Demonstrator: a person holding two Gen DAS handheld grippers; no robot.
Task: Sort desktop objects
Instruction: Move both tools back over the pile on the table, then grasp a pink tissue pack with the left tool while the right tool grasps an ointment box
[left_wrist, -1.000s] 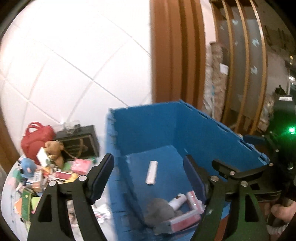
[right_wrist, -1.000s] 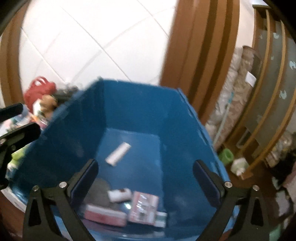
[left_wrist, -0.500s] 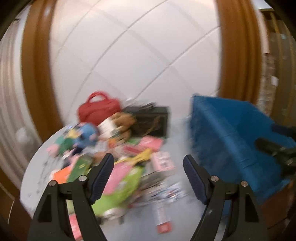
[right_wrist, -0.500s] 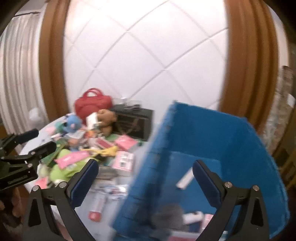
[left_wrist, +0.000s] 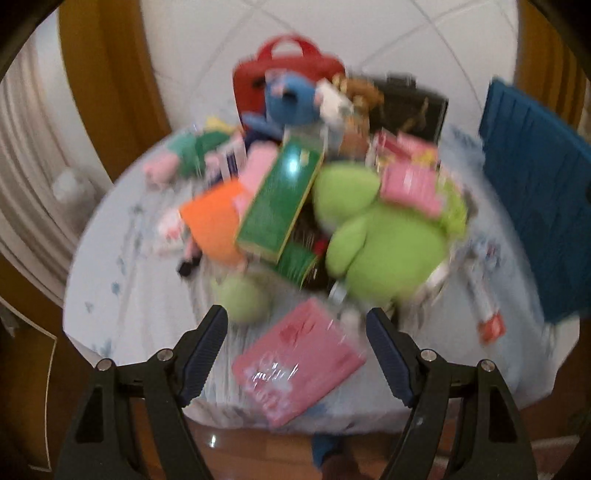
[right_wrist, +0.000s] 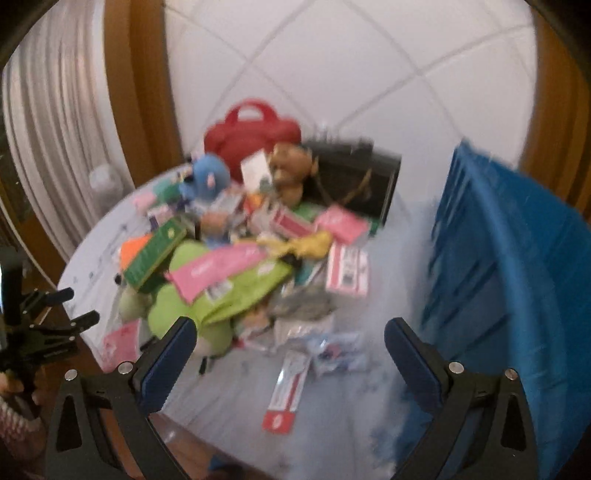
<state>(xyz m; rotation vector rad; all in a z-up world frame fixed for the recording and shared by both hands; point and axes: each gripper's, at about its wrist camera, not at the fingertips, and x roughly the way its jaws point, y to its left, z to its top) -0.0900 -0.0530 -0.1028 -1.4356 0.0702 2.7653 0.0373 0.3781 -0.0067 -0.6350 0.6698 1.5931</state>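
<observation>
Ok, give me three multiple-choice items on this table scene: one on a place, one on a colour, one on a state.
1. Where is the blue bin? A right of the pile B left of the pile C on the pile
2. What colour is the handbag at the back? A yellow B red C white
3. What is between the left gripper fingers? A a plush toy B a bottle C nothing held

A: the bin stands at the table's right edge.
B: red with a handle.
C: fingers apart above the pink packet.
</observation>
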